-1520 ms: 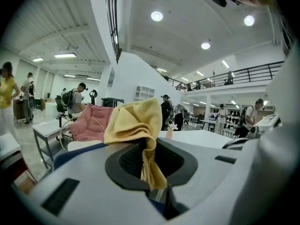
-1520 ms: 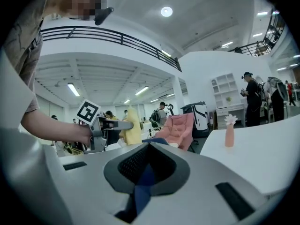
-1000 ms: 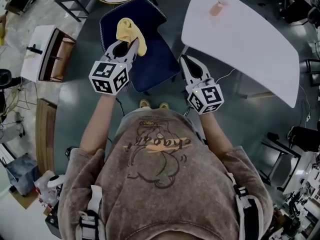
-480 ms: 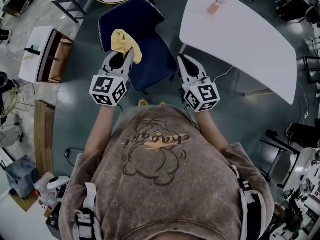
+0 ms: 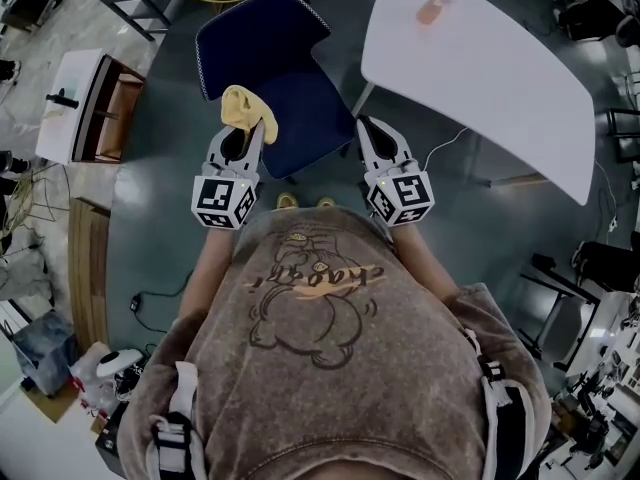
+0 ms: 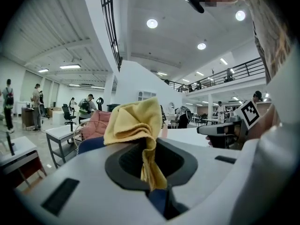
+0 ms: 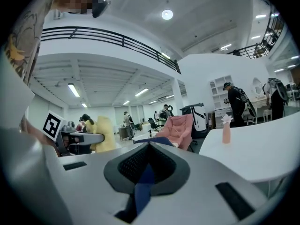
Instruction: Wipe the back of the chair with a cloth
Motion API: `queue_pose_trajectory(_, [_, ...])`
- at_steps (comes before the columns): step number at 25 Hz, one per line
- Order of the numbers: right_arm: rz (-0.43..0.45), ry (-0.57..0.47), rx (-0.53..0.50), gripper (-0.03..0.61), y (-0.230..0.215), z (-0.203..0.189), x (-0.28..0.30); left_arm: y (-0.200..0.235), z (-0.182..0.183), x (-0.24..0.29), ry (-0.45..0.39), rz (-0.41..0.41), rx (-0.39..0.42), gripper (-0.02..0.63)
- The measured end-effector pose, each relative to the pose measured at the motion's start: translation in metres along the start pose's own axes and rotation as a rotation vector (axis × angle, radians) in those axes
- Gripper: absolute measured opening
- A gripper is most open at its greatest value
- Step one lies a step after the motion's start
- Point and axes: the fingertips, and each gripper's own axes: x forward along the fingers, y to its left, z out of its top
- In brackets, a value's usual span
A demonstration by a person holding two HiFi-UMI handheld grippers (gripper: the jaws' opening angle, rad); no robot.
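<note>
Left of centre in the head view, the left gripper [image 5: 252,133] is clamped on the yellow cloth [image 5: 247,110]. The left gripper view shows one narrow fold pinched between the jaws, with the rest bunched loosely above the tips. The cloth hangs over the near left part of the seat of the navy chair [image 5: 305,108], apart from the backrest [image 5: 262,30], which stands in the upper centre of the frame.

Handling: the cloth appears light, soft and limp. It is likely to fold or trail under drag. A pinch across a thick fold, as held, should keep it from slipping. The free bunch should meet the backrest first.

Right of centre, the right gripper [image 5: 365,128] has its jaws together on nothing, beside the seat edge. The white table [image 5: 500,88] fills the upper right.
</note>
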Motion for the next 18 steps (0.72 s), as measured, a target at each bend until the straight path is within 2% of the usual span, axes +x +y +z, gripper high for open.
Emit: queue_pose_trajectory(18, [-0.029, 0.007, 0.013, 0.021, 0.0021, -0.0003, 0.0067, -0.0003, -0.0043, -0.0068, -0.007, 0.044, -0.042, 0.051])
